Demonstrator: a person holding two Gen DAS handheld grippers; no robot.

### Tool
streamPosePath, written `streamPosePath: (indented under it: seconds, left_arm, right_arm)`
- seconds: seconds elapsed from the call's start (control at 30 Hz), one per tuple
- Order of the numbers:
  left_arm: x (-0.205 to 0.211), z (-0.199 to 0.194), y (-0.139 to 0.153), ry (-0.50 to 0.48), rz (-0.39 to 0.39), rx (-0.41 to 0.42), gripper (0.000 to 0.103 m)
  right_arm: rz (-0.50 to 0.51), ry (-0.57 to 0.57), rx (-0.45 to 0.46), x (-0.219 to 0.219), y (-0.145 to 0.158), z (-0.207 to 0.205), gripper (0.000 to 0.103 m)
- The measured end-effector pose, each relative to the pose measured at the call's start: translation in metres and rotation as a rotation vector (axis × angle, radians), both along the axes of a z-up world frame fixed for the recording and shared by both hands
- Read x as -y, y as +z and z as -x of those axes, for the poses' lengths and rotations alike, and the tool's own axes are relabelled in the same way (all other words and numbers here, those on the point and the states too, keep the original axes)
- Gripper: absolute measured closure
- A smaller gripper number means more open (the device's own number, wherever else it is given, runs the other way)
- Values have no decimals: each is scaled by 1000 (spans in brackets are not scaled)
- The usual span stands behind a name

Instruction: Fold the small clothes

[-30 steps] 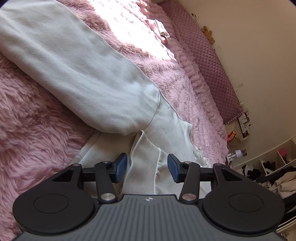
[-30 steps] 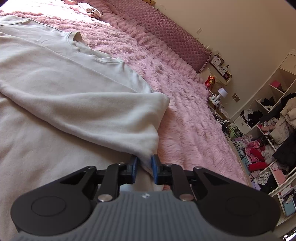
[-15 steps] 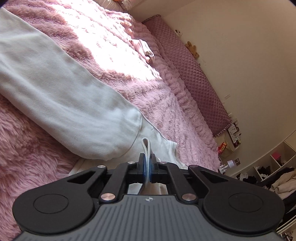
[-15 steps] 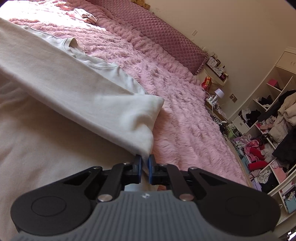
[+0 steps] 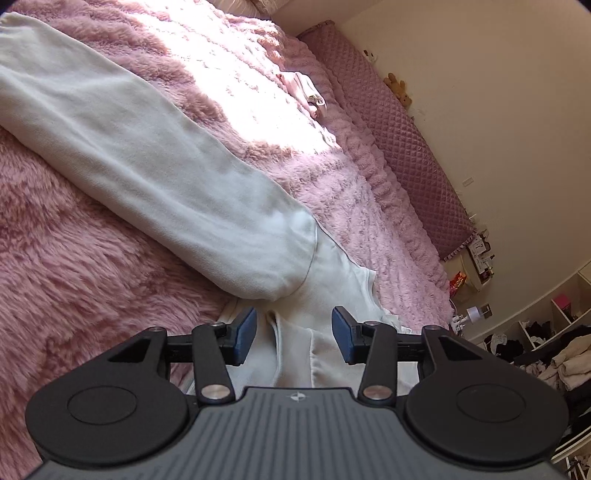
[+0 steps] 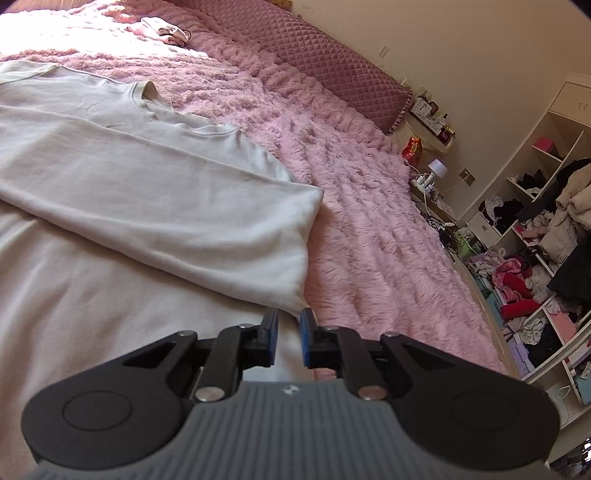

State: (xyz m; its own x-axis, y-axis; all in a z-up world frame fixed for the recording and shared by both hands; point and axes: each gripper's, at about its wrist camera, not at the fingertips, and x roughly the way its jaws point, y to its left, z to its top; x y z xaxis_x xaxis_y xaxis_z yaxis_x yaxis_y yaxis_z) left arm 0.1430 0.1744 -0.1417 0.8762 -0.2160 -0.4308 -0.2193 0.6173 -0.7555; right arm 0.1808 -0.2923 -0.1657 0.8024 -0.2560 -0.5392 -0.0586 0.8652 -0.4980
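A white long-sleeved top lies on a fluffy pink blanket point(image 5: 66, 266). In the left wrist view its sleeve point(image 5: 155, 166) stretches out to the upper left. My left gripper point(image 5: 293, 334) is open, its jaws apart on either side of a raised fold of the top point(image 5: 291, 343). In the right wrist view the top point(image 6: 110, 206) has one sleeve folded across the body, and the neckline point(image 6: 147, 92) points away. My right gripper point(image 6: 289, 334) is slightly open at the folded sleeve's corner point(image 6: 295, 295), with white cloth between the pads.
A small pale garment point(image 6: 162, 31) lies far up the bed. A quilted pink bolster point(image 6: 314, 55) runs along the wall. A bedside shelf with a red packet point(image 6: 413, 147) and open shelves full of clothes point(image 6: 535, 240) stand to the right.
My left gripper, shut on a fold of the top half a second ago, has opened and let it go. My right gripper has parted a little and the sleeve has settled flatter.
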Motion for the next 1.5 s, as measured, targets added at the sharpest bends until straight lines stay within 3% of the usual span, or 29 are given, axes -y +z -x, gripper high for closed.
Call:
streamPosePath:
  seconds: [0.1,0.13,0.27,0.4,0.5,0.67,0.83,0.97,1.0,1.07,1.13,1.23,1.37,1.5]
  left_arm:
    - [-23,29,9,48,-39,-27,16]
    - [-32,40,11,84,-49,-37,14]
    - [-84,80,5,254,-30,-49,14]
    - [-135,116,-6,469,46,-14,14]
    - [-170,131,-18,573,100,3,14]
    - [-207,128,-31,634,121,6,14]
    - [-223,110,-35,667,102,20,14]
    - [-235,103,-39,691,143,67,15]
    - [-236,104,-39,696,148,87,21]
    - [-237,104,-38,706,136,96,49]
    - [-238,103,-38,718,129,65,96]
    - [-238,104,-38,726,148,71,97]
    - [-228,107,-19,699,105,109,97]
    - [-210,96,11,568,102,243,97]
  right_arm:
    - [-102,106,33,-31,21,16,87]
    - [-131,142,47,-44,28,19,82]
    - [-224,261,69,-100,45,29,69]
    - [-253,355,46,-158,46,34,69]
    - [-257,401,28,-186,45,39,66]
    - [-226,444,9,-213,42,43,65]
    - [-194,438,-16,-212,39,38,65]
    - [-176,427,-24,-206,38,33,63]
    - [-173,425,-26,-205,37,32,63]
    - [-167,420,-30,-205,36,30,61]
    - [-166,419,-34,-205,35,30,61]
    - [-168,422,-35,-207,35,30,60]
    - [-178,418,-28,-207,35,32,59]
    - [-193,412,-19,-202,37,35,59]
